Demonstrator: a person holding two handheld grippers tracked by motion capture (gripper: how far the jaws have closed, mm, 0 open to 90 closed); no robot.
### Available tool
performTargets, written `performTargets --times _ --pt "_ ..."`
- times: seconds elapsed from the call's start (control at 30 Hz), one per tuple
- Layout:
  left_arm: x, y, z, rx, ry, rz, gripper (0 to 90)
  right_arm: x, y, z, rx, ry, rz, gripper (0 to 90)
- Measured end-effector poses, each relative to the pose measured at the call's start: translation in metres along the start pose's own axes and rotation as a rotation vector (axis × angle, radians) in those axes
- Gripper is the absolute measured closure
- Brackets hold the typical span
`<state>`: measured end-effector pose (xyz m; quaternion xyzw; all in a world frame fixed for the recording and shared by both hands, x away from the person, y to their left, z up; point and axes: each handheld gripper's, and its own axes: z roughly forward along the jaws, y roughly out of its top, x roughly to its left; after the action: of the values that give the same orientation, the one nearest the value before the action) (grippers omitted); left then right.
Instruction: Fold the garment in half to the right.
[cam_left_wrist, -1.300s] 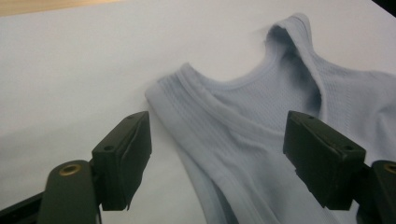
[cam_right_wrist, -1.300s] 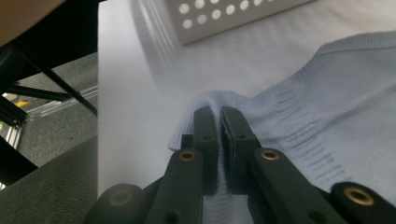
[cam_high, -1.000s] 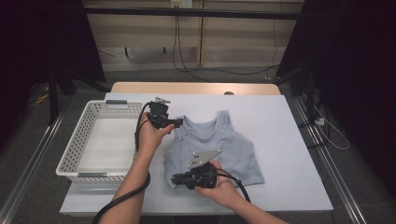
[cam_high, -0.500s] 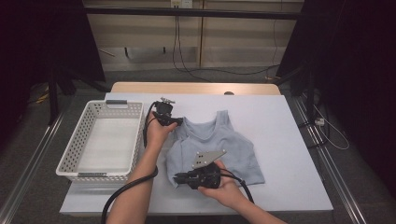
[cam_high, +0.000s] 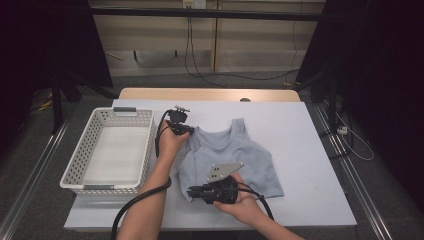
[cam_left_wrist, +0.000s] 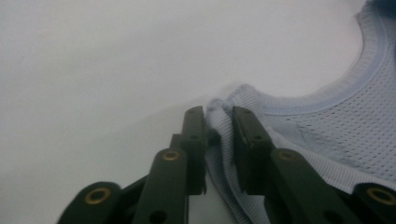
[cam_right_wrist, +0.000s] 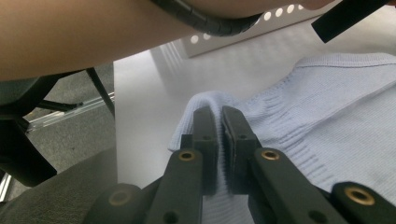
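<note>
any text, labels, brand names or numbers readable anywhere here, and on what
No readable text in any view.
Light blue tank top: plain knit, no print or tag showing.
White basket: no label visible.
Left gripper and right gripper, including the grey plate: no markings legible.
Socket on the far wall: too small to read.

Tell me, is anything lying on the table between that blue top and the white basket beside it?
Nothing visible. The blue top lies flat right of the white basket, with bare table between. The left hand-held gripper pinches its shoulder strap; the right hand-held gripper pinches its hem corner.
</note>
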<state>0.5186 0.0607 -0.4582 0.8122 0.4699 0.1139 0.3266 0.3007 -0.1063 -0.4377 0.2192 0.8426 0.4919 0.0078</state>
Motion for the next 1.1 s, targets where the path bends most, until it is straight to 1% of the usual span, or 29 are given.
performTargets --times 0.07,0.13,0.2,0.3,0.4,0.47,0.57,0.63,0.8,0.97,1.1 --pt "-0.002 0.001 0.000 0.004 0.006 -0.020 81.0 0.001 0.000 0.001 0.004 -0.002 -0.003 85.8" --pt "-0.004 0.002 -0.001 0.013 0.022 -0.020 82.2 0.001 0.000 0.001 0.004 -0.003 -0.003 85.8" --pt "-0.004 0.004 -0.003 0.017 0.015 -0.050 83.7 0.001 0.000 0.001 0.004 -0.004 -0.006 85.8" --pt "0.000 0.009 -0.011 0.023 0.002 -0.077 85.1 0.002 0.001 0.002 0.001 -0.003 -0.005 85.8" --pt "0.005 0.015 -0.021 0.033 -0.008 -0.131 85.3 0.001 0.002 0.002 -0.005 0.003 -0.006 85.8" --pt "0.008 0.019 -0.026 0.042 -0.005 -0.141 85.4 0.002 0.003 0.003 -0.006 0.003 -0.011 85.8" --pt "0.013 0.022 -0.031 0.043 -0.016 -0.160 85.7 0.004 0.005 0.003 -0.017 0.009 -0.016 85.8" --pt "0.015 0.024 -0.034 0.044 -0.017 -0.172 85.7 0.005 0.007 0.002 -0.024 0.009 -0.020 85.8" --pt "0.020 0.026 -0.041 0.050 -0.011 -0.180 85.7 0.008 0.011 0.002 -0.044 0.010 -0.031 85.8" --pt "0.023 0.031 -0.047 0.054 -0.004 -0.180 86.3 0.010 0.012 0.005 -0.043 0.007 -0.043 85.8" --pt "0.025 0.034 -0.052 0.055 -0.004 -0.190 86.5 0.012 0.013 0.006 -0.050 0.008 -0.047 85.8"
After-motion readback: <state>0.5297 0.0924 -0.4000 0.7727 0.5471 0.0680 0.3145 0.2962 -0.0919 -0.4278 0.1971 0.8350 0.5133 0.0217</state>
